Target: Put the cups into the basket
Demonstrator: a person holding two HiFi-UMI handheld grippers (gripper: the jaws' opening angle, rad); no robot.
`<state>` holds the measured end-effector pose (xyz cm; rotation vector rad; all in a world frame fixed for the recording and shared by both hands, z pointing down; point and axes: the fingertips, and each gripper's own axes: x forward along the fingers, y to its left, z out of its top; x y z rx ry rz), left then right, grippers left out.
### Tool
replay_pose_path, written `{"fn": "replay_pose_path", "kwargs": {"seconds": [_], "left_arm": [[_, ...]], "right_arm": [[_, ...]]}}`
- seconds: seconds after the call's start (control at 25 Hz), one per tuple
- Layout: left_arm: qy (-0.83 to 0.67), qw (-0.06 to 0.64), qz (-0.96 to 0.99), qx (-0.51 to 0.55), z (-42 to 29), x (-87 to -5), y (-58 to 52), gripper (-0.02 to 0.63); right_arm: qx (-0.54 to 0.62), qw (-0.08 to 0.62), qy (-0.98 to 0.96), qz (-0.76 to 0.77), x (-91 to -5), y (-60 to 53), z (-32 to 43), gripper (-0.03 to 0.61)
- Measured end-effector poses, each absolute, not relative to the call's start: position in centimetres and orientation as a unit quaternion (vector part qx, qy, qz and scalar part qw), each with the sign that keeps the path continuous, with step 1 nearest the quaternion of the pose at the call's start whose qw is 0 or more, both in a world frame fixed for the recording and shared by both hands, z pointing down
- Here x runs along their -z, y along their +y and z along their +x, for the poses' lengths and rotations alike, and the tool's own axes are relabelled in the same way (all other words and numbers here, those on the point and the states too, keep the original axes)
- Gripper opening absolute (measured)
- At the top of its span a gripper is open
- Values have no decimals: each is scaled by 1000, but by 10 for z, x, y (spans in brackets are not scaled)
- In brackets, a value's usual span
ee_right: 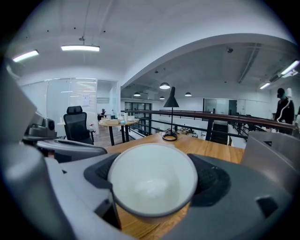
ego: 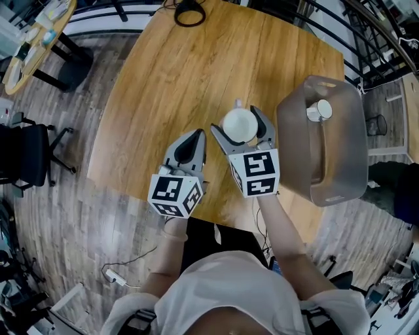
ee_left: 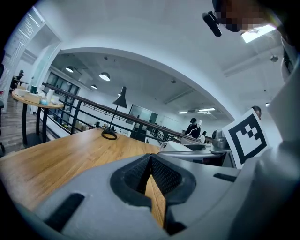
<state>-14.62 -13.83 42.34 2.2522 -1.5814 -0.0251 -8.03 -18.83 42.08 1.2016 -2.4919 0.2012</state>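
Far left, head view: an office chair (ego: 26,157) stands on the plank floor, off the wooden bench (ego: 196,65). A lamp (ego: 190,12) has its black ring base at the far edge of the bench; in the left gripper view the lamp (ee_left: 119,101) stands well beyond the fingers.

Left gripper (ego: 195,139): over the near edge of the bench, left of centre, marker cube (ego: 175,194) toward the person. In its own view the left gripper (ee_left: 150,158) has its ribbed fingers (ee_left: 164,178) pressed together at the tips. Nothing is between them; only bench wood shows through the narrow gap lower down.

Right gripper (ego: 240,124): just beside the left one, to its right and a little further onto the bench. Its fingers (ego: 219,135) pinch a white cup (ego: 239,125) from both sides. The cup is upright, mouth up, and looks empty. In the right gripper view the cup (ee_right: 152,180) fills the space between the dark pads of the right gripper (ee_right: 153,180), with wood visible below it. Cannot tell whether its base touches the bench.

Right: a translucent grey basket (ego: 291,150) sits at the right edge of the bench, close beside the held cup but not touching it. Its wall (ee_right: 272,150) shows at the right of the right gripper view. A second cup (ego: 319,110), also white, is inside the basket near its far end.
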Motion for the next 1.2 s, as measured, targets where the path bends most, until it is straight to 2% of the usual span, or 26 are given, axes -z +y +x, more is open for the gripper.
{"fn": "replay_pose_path", "kwargs": {"seconds": [0.6,1.2], "left_arm": [[-520,162,838,15,-102,-384,-114,6],[-442,104,891,32,-17,-315,-137,6]], "right_arm": [[-60,155,-871,462,-373,-141,-41,453],[-30,117,-844,522,-304,-143,45,453]]}}
